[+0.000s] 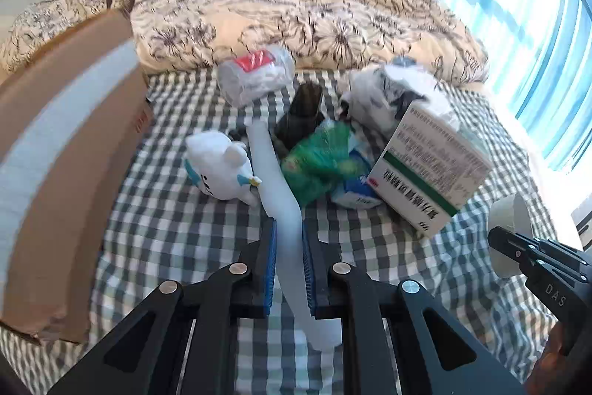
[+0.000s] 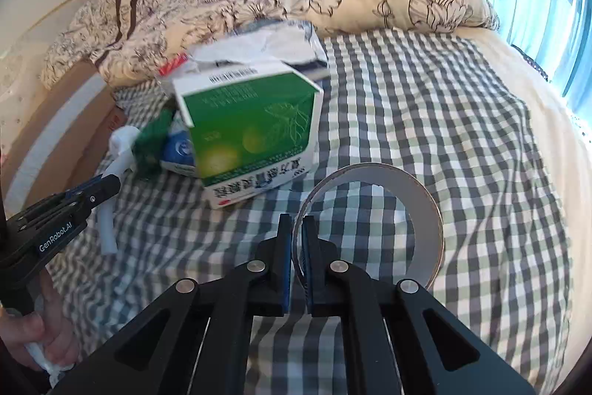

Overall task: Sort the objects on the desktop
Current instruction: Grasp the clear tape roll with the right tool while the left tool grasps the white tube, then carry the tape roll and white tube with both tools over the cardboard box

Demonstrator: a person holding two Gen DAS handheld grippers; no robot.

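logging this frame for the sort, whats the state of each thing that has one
left gripper: shut on white tube
white tube: gripped, bent
right gripper: shut on tape roll
tape roll: gripped by its wall, on edge
green medicine box: closed, tilted against the pile
cardboard box: lying along the bed's left side

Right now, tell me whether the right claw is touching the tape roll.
Touching. The right wrist view shows the right claw shut on the tape roll, its wall pinched between both blue pads. The left wrist view shows the same grip from the side.
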